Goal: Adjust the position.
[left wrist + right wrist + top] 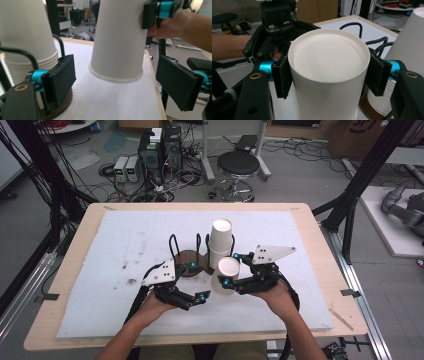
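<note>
So your right gripper (229,270) is clamped on one upside-down paper cup (226,275) pulled off the stack (220,242) at its 12 o'clock, left gripper (197,281) released at its 9 o'clock; placing remains.

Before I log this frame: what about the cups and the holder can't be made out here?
- Stack of cups: count unreadable; rims too fine in the high view, cut off in the right gripper view.
- Held cup: inside hidden, it is upside down.
- Wooden holder base: partly hidden by the left gripper.

Overhead plus two close cup (228,275) views
</note>
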A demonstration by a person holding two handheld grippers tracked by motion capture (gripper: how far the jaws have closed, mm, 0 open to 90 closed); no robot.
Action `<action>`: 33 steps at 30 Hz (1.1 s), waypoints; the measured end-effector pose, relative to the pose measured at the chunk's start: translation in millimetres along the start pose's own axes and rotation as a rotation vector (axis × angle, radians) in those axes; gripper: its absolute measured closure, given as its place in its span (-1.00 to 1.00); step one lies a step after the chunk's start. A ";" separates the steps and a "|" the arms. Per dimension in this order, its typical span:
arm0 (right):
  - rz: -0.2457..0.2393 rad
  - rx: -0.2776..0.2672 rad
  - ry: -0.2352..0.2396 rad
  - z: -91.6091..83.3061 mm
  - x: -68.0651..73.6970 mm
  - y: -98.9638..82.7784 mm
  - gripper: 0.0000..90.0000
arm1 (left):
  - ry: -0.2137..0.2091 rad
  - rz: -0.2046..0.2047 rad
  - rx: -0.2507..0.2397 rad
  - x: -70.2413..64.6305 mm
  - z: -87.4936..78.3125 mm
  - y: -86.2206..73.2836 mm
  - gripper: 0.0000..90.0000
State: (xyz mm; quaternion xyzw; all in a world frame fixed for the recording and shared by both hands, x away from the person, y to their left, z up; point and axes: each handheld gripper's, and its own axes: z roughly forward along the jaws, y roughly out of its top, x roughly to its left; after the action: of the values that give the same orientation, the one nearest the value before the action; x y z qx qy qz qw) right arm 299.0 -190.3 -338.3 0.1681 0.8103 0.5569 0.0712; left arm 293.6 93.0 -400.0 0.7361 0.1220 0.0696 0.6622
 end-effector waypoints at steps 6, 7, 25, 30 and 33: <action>0.005 -0.005 0.017 1.3 2.4 -1.6 -0.26 | -0.036 0.014 0.028 -1.0 15.2 2.5 -0.64; 0.006 -0.005 0.020 1.3 2.6 -1.8 -0.26 | -0.036 0.014 0.028 -1.0 15.2 2.5 -0.64; 0.046 -0.046 0.095 4.0 4.1 -10.1 -0.26 | -0.085 0.020 0.056 -5.7 34.6 -0.5 -0.56; 0.058 -0.049 0.096 4.7 3.4 -13.5 -0.25 | -0.094 0.024 0.072 -5.8 35.8 -1.9 -0.46; 0.058 -0.048 0.096 5.3 3.6 -15.6 -0.25 | -0.095 0.032 0.086 -6.2 35.8 -2.2 -0.41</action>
State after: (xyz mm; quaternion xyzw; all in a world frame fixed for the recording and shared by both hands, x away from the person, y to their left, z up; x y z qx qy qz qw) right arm 294.2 -189.4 -354.5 0.1632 0.7940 0.5853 0.0201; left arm 296.9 57.2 -405.9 0.7683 0.0816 0.0400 0.6336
